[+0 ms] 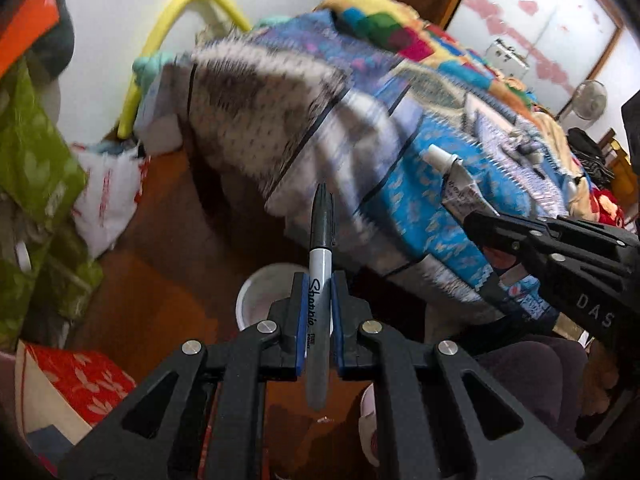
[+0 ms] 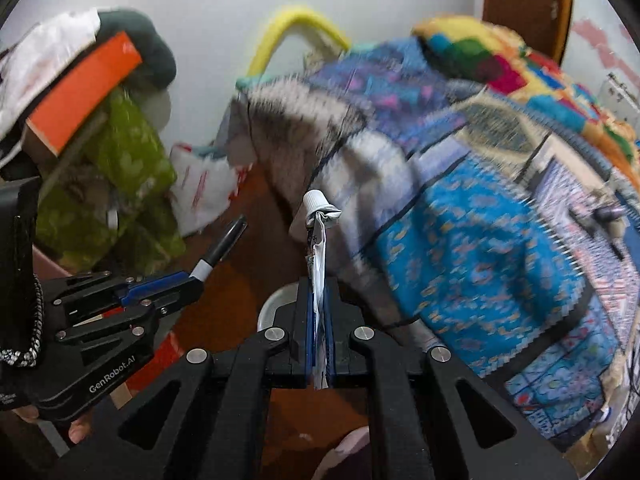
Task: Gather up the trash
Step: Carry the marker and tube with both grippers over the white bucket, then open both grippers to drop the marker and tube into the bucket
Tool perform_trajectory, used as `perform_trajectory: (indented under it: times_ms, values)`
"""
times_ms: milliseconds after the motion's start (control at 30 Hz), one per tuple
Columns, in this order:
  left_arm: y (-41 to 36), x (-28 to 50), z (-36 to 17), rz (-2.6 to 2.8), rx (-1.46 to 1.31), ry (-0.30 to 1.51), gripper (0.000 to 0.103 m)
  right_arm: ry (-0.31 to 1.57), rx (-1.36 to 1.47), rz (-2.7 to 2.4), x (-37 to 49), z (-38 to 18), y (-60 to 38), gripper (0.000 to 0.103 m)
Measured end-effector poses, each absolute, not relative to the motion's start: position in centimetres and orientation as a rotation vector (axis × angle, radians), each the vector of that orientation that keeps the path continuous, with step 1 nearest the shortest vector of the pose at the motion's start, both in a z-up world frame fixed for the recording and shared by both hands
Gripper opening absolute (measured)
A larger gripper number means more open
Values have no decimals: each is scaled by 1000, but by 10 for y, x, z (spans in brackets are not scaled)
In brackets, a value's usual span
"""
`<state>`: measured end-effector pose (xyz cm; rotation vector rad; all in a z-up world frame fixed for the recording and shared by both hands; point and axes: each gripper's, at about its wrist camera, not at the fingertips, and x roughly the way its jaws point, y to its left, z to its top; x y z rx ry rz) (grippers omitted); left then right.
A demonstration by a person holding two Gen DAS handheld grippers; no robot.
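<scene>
My left gripper (image 1: 319, 280) is shut on a black Sharpie marker (image 1: 320, 264), which stands upright between the blue pads with its cap pointing away. My right gripper (image 2: 318, 286) is shut on a squeezed, flattened tube (image 2: 318, 248) with a white screw cap. Each view shows the other tool: the right gripper (image 1: 480, 220) with the tube (image 1: 454, 178) at the right, the left gripper (image 2: 192, 280) with the marker (image 2: 222, 248) at the left. A white round container (image 1: 264, 292) sits on the brown floor below both grippers, partly hidden behind the fingers, and shows again as a rim (image 2: 276, 304).
A bed with a blue patterned cover (image 1: 420, 200) and a bright patchwork blanket (image 1: 400, 28) fills the right side. Green cloth (image 1: 36, 168), an orange box (image 2: 84, 92) and a white plastic bag (image 1: 108, 196) pile up on the left. A yellow curved rail (image 1: 168, 24) stands by the wall.
</scene>
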<state>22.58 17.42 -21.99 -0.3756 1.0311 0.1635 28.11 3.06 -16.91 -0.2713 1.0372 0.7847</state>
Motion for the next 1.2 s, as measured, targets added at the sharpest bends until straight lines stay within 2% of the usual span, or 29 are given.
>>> perform_trajectory:
  times_ms: [333,567,633,767,800,1200]
  values:
    - [196,235,-295,215,-483,1175,10,1259,-359,810,298,-246,72,5]
    - [207,248,-322,240,-535,1222,10,1348,-317,846,311,-270,88,5]
    - [207,253,-325,241,-537,1226,10,1394,-293,858,317,-275,91,8]
    - [206,263,-325,239,-526,1227,10,1410,-274,860,320,-277,91,38]
    - [205,265,-325,240,-518,1224,10,1399,-274,860,321,-275,89,40]
    - [192,272,-304,260,-403,1212,13,1313,-285,827,324,-249,59,40]
